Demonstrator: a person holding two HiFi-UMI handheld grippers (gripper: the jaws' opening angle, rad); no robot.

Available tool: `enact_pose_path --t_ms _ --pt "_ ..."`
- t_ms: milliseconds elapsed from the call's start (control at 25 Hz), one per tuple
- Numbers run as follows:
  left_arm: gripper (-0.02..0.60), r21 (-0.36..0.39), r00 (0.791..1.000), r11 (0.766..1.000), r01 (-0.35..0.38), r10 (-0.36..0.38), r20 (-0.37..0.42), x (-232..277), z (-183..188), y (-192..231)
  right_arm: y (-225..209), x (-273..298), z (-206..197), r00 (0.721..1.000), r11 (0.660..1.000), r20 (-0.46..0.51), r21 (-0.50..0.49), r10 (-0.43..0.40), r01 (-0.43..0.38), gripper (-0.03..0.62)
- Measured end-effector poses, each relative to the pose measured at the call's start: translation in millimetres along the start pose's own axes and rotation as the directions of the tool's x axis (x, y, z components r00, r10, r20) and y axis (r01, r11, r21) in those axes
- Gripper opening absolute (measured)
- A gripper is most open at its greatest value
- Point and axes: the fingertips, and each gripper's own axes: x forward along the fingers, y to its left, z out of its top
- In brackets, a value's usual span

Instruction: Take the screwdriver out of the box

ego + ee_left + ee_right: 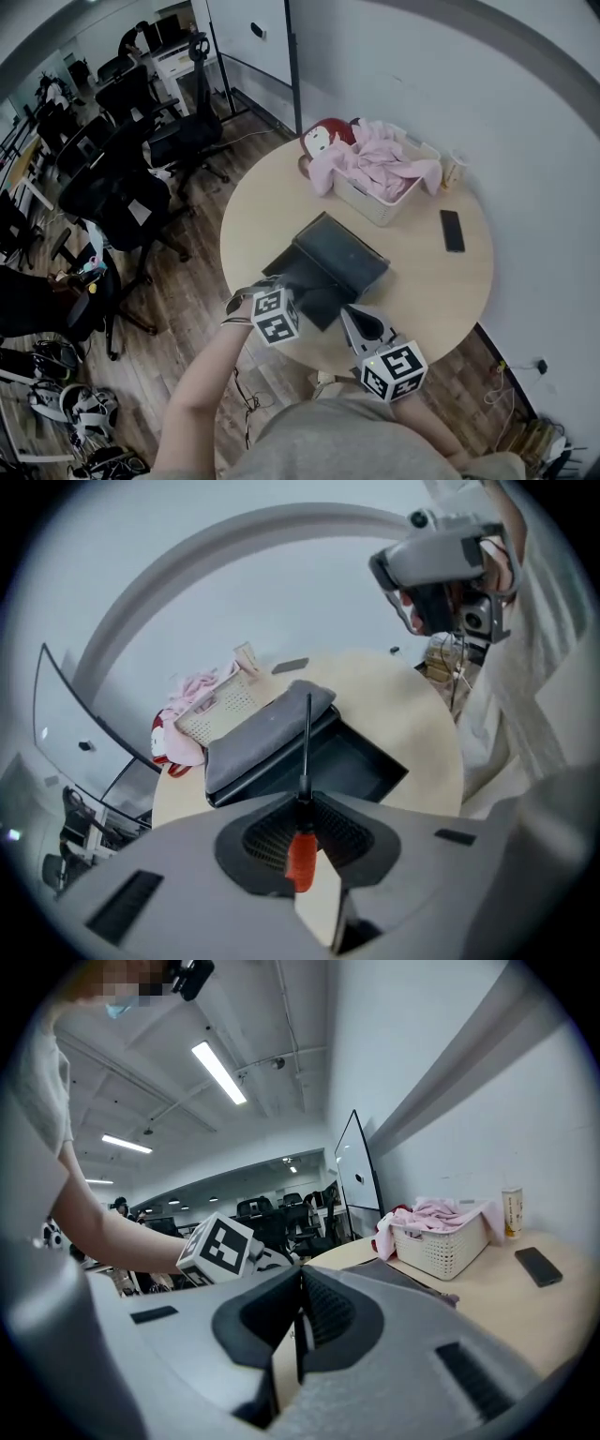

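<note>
Left gripper view: left tongs (302,810) clamp screwdriver (301,857) handle, shaft straight ahead toward box (367,763); right tongs (299,1309) together.

No text, label, brand or number is legible anywhere.

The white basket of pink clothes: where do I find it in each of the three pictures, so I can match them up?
Head view: the basket sits above and right of centre, on the far side of the round table.
Left gripper view: upper left of centre, behind the box.
Right gripper view: right of centre, near the wall.
Shared landmark: the dark open box, on the near side of the basket in all three.
</note>
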Motion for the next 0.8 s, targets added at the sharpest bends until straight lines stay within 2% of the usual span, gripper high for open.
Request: enact_pose_path --t_ms 160,400,520,800 --pt "0.051 -0.165 0.991 0.983 -0.084 0.100 0.094 -31.3 -4.8 -0.4 22.4 -13.2 -6.3 1.000 1.000 -0.001 -0.001 -0.019 0.019 0.000" --pt "0.051 -0.382 0.952 0.912 -0.148 0.236 0.193 -77.6 -17.0 -18.0 54.5 -38.1 -17.3 0.999 0.999 0.003 0.002 -0.045 0.045 0.000" --pt "0.051 -0.458 0.930 0.876 -0.148 0.281 0.237 -100.5 -20.1 -33.3 69.6 -50.4 -22.0 0.998 0.998 0.004 0.000 -0.059 0.059 0.000" --pt "0.051 -0.580 0.872 0.804 -0.131 0.371 0.318 -151.2 -10.7 -78.7 104.6 -80.6 -30.1 0.997 0.997 0.010 -0.008 -0.071 0.071 0.000"
